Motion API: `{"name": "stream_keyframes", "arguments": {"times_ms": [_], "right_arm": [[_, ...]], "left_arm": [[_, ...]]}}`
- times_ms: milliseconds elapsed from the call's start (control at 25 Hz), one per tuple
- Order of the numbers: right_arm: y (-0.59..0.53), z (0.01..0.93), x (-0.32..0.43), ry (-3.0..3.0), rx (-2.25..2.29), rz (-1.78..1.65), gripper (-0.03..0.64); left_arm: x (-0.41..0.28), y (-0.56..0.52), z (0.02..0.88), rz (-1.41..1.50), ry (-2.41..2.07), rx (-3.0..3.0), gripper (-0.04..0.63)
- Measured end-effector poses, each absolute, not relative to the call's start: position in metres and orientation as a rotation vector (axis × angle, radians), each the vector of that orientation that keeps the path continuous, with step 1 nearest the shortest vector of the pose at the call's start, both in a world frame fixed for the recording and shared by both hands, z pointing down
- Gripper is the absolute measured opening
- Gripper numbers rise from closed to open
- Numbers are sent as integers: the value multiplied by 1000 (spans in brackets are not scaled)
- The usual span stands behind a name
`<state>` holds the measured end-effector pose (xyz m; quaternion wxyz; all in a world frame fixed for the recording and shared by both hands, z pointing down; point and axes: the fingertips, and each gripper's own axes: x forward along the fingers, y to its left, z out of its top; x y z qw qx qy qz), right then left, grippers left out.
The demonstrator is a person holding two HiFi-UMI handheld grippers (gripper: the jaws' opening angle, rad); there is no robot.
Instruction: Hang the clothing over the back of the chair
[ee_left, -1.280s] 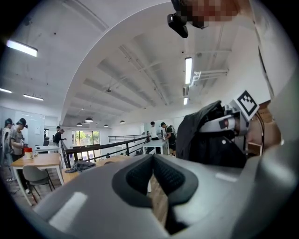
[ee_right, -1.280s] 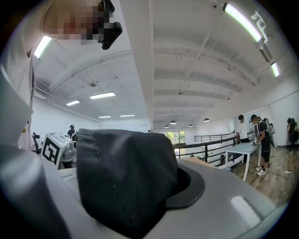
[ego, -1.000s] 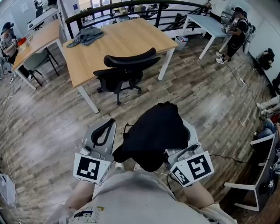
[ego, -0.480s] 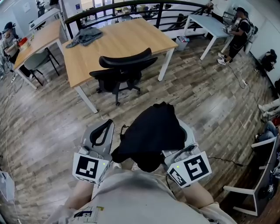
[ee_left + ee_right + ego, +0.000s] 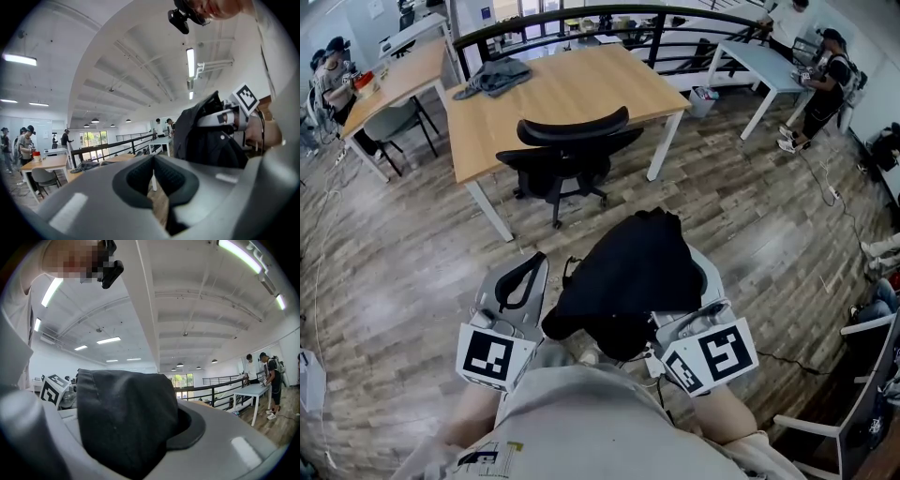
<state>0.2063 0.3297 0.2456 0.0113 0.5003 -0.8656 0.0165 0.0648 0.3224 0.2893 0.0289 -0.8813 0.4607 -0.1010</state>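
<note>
A black garment (image 5: 628, 281) hangs bunched over my right gripper (image 5: 689, 277), which is shut on it; in the right gripper view the cloth (image 5: 126, 413) fills the gap and covers one jaw. My left gripper (image 5: 534, 262) is beside it on the left, shut with nothing in it; its pads (image 5: 153, 161) meet at the tip. The black office chair (image 5: 567, 145) stands ahead, pushed against a wooden table (image 5: 581, 89), with its curved back (image 5: 574, 125) toward me. Both grippers are well short of the chair.
A grey garment (image 5: 495, 75) lies on the wooden table's far left corner. A second wooden table with a green chair (image 5: 389, 122) is at far left. A white table (image 5: 759, 56) and people are at back right. A white chair (image 5: 853, 394) stands at near right.
Both grippers have travelled a little with the person, side by side; the room has shifted slightly in view. The black garment stays in the right gripper; the left stays shut.
</note>
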Motion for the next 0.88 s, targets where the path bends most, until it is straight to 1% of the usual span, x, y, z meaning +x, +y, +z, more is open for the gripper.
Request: {"name": "stream_keyframes", "arguments": {"times_ms": [280, 480, 880], "right_arm": [[322, 235, 210, -2723, 1535, 14, 189], [315, 231, 211, -2741, 1520, 23, 189], [302, 244, 199, -2746, 1493, 64, 190]], "left_arm": [[60, 319, 282, -352, 1456, -2654, 0], [60, 313, 277, -296, 1479, -2654, 2], [49, 300, 289, -301, 1488, -2663, 0]]}}
